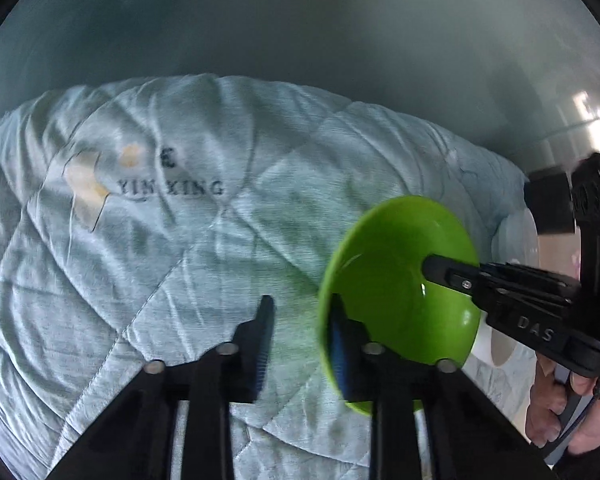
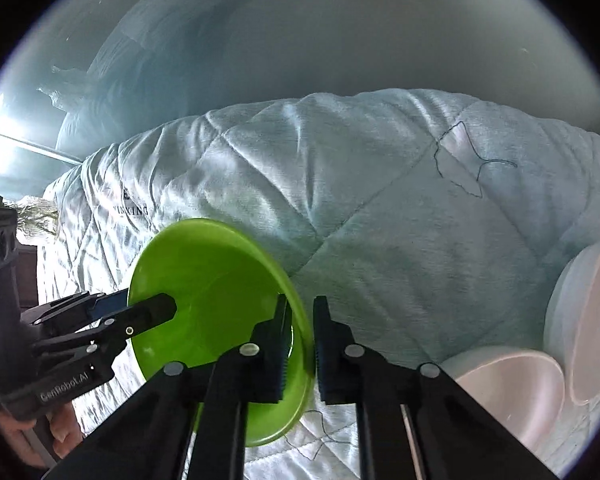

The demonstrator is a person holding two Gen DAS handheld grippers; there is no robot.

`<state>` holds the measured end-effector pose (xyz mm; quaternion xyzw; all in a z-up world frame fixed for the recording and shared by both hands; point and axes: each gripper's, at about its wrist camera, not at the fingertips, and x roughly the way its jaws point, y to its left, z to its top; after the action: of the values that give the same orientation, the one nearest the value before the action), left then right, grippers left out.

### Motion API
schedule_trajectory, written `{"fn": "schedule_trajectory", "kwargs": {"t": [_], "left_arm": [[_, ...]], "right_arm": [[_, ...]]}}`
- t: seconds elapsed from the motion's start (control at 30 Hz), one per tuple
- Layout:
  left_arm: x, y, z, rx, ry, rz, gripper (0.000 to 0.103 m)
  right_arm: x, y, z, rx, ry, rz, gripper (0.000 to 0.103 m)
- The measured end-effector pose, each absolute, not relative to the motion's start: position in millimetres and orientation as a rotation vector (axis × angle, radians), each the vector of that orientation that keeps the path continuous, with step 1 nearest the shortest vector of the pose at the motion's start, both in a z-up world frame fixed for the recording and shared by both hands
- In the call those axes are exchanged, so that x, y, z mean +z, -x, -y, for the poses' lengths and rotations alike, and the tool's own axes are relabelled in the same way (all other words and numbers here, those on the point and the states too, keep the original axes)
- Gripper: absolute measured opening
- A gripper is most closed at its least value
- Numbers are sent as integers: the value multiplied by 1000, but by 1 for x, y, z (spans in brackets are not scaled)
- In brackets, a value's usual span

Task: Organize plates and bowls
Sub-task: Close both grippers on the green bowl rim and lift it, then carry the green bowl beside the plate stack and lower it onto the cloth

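Note:
A lime-green bowl (image 1: 396, 280) (image 2: 216, 280) lies tilted on a pale quilted blanket (image 1: 180, 248). In the left wrist view my left gripper (image 1: 302, 304) straddles the bowl's near rim. One finger is inside the bowl and the other outside, with a strip of quilt showing between the outer pad and the rim. My right gripper (image 2: 301, 304) is shut on the opposite rim, one finger inside and one outside. Each gripper also shows in the other's view: the right gripper (image 1: 440, 268) reaching in from the right, the left gripper (image 2: 148, 300) from the left.
Two white bowls (image 2: 512, 392) (image 2: 588, 320) lie on the blanket to the right of the green bowl; one white bowl (image 1: 516, 236) peeks out behind the right gripper. A person's hand (image 1: 572, 412) (image 2: 28, 436) holds each gripper's handle. A pale wall rises behind the blanket.

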<state>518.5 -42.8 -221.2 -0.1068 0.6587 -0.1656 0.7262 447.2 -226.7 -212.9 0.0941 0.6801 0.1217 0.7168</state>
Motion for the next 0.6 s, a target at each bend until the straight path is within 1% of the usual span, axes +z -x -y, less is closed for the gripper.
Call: {"fn": "schedule_trajectory", "kwargs": {"t": [0.03, 0.07, 0.1, 0.13, 0.3, 0.37, 0.5, 0.6], "left_arm": [[-219, -517, 48, -368, 229, -1449, 13], [-218, -517, 49, -372, 226, -1444, 8], [-217, -517, 53, -375, 217, -1440, 4], [-216, -516, 55, -373, 203, -1436, 3], [-209, -510, 70, -344, 162, -1432, 3], [-198, -505, 72, -340, 152, -1432, 3], [-152, -486, 62, -331, 127, -1399, 3], [-114, -464, 62, -333, 109, -1368, 3]], "right_arm": [[-214, -447, 225, 269, -199, -1506, 9], [-214, -445, 223, 263, -189, -1503, 9], [-215, -444, 222, 254, -185, -1501, 9], [-216, -444, 221, 249, -189, -1499, 9], [-214, -441, 219, 246, -173, -1507, 9], [-209, -438, 218, 246, -176, -1500, 9], [-174, -421, 215, 251, -143, -1446, 9], [-136, -398, 216, 272, -148, -1391, 9]]}}
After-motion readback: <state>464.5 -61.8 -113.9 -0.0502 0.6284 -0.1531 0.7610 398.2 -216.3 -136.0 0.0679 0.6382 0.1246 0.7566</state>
